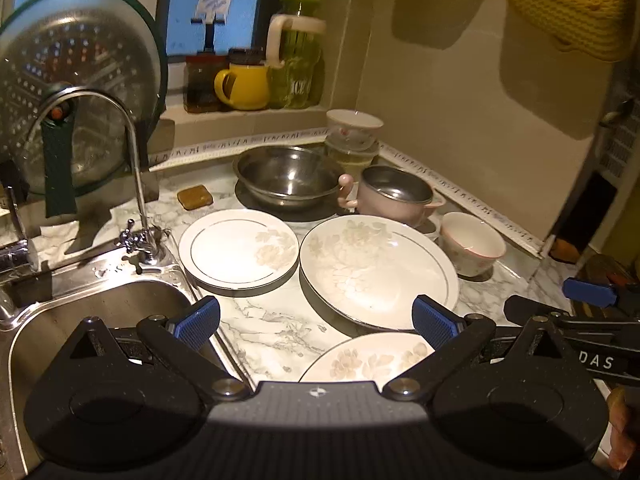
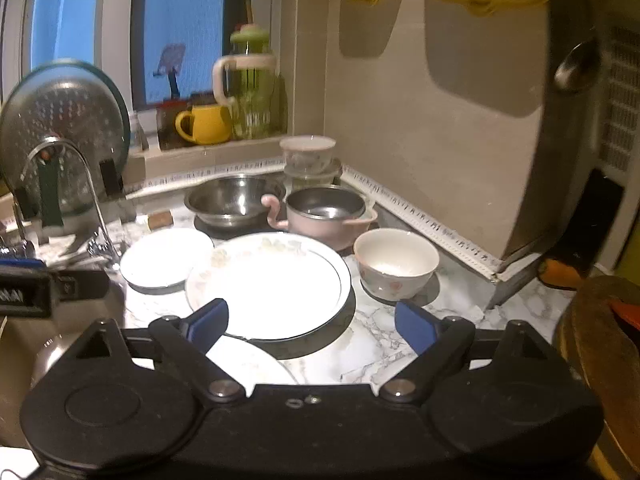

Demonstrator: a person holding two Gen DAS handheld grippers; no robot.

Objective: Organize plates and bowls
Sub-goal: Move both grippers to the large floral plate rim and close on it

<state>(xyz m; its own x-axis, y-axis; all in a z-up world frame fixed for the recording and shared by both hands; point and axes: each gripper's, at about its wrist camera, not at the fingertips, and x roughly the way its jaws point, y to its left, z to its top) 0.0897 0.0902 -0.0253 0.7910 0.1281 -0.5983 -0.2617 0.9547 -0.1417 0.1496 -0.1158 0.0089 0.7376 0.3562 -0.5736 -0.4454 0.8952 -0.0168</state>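
Observation:
On the marble counter lie a small white plate [image 1: 238, 248] [image 2: 166, 258], a large floral plate [image 1: 378, 270] [image 2: 268, 284] and a third plate [image 1: 368, 360] [image 2: 248, 364] nearest me. Behind them stand a steel bowl [image 1: 288, 176], a pink two-handled bowl [image 1: 394, 196] and a white bowl [image 1: 472, 242] [image 2: 394, 264]. More bowls [image 1: 352, 136] are stacked in the corner. My left gripper [image 1: 316, 320] hovers open over the counter between sink and plates. My right gripper [image 2: 312, 322] is open above the large plate's near rim, holding nothing.
A steel sink [image 1: 100, 320] with a curved tap [image 1: 132, 160] is at the left, and a glass lid [image 1: 76, 80] stands behind it. A yellow mug [image 1: 244, 86] and a green pitcher [image 1: 298, 60] sit on the sill. Yellow cloths [image 1: 568, 4] hang overhead. A wooden board [image 2: 600, 340] is at the right.

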